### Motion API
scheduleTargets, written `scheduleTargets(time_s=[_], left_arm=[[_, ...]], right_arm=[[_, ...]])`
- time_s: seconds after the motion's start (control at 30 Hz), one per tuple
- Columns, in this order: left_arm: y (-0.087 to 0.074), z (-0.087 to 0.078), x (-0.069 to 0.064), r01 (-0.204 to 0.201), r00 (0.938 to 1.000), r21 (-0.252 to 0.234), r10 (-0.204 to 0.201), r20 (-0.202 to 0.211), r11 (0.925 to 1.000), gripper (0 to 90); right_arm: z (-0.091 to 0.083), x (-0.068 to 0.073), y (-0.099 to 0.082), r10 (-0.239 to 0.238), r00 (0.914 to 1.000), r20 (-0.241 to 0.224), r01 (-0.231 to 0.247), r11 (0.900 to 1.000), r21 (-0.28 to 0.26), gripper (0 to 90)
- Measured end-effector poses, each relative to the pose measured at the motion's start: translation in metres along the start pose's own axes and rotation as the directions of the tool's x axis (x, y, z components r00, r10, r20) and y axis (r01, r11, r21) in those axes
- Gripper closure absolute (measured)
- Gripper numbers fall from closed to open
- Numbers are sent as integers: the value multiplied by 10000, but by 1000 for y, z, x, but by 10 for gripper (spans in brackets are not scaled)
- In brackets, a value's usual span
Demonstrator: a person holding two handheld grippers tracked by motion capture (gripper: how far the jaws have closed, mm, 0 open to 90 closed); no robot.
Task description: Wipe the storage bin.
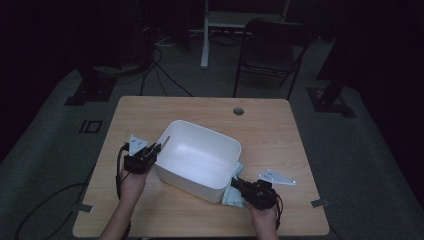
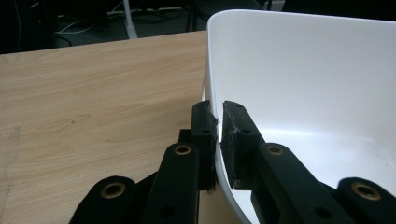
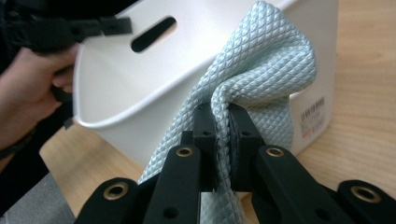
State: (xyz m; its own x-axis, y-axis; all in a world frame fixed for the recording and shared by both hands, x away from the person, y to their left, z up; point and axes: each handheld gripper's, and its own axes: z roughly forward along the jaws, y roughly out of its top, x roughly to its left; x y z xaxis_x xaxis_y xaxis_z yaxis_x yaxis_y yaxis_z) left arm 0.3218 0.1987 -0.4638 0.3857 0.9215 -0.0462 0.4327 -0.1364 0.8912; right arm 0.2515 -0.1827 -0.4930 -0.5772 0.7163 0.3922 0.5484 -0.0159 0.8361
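Note:
A white plastic bin sits tilted on the wooden table. My left gripper is shut on the bin's left rim, one jaw outside the wall and one inside. At the bin's lower right corner lies a pale blue quilted cloth, bunched against the bin's outer wall. My right gripper is shut on a fold of that cloth, the fabric pinched between its pads. In the right gripper view the other hand and its gripper hold the bin's far rim beside a handle slot.
A round cable hole lies in the table near its far edge. Beyond the table stand a dark folding chair and a white stand, with cables on the grey floor. Bare wood lies left of the bin.

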Motion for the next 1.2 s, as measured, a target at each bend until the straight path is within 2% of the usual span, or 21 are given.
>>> scheduleTargets(time_s=[0.13, 0.3, 0.43, 0.6, 0.77, 0.87, 0.9, 1.0, 1.1, 1.2], left_arm=[[0, 0, 1, 43, 10000, -4, -43, 44, 10000, 828], [0, 0, 0, -31, 9999, -1, 31, 103, 10000, 827], [0, 0, 0, -43, 10000, -3, 43, 77, 10000, 829], [0, 0, 0, 10, 10000, 6, -10, 82, 10000, 827], [0, 0, 0, -37, 9999, 10, 36, 148, 10000, 828], [0, 0, 0, -93, 9999, 49, 93, 101, 9999, 828], [0, 0, 0, -86, 9999, 39, 86, 113, 10000, 828], [0, 0, 0, -62, 10000, 33, 62, 68, 10000, 827], [0, 0, 0, -55, 9999, 14, 55, 102, 10000, 826], [0, -1, 1, -87, 9998, 27, 86, 165, 10000, 826]], right_arm=[[0, -4, 3, 124, 9999, -89, -122, 9998, 161, 834], [-3, -6, 9, 88, 10000, -22, -89, 9998, -187, 835], [3, -7, 5, 36, 9999, 148, -37, 10000, 33, 836], [3, -13, 6, 202, 9998, 86, -204, 9994, 268, 835], [-1, -15, 16, 144, 9998, 151, -142, 9998, -126, 834], [3, -14, 17, 55, 9997, 235, -53, 9999, -94, 835], [7, -17, 15, 163, 9995, 284, -167, 9998, 133, 835], [11, -22, 11, 296, 9991, 304, -308, 9988, 378, 837], [11, -24, 12, 341, 9990, 282, -352, 9985, 424, 836], [7, -25, 20, 334, 9989, 324, -338, 9993, 126, 835]])
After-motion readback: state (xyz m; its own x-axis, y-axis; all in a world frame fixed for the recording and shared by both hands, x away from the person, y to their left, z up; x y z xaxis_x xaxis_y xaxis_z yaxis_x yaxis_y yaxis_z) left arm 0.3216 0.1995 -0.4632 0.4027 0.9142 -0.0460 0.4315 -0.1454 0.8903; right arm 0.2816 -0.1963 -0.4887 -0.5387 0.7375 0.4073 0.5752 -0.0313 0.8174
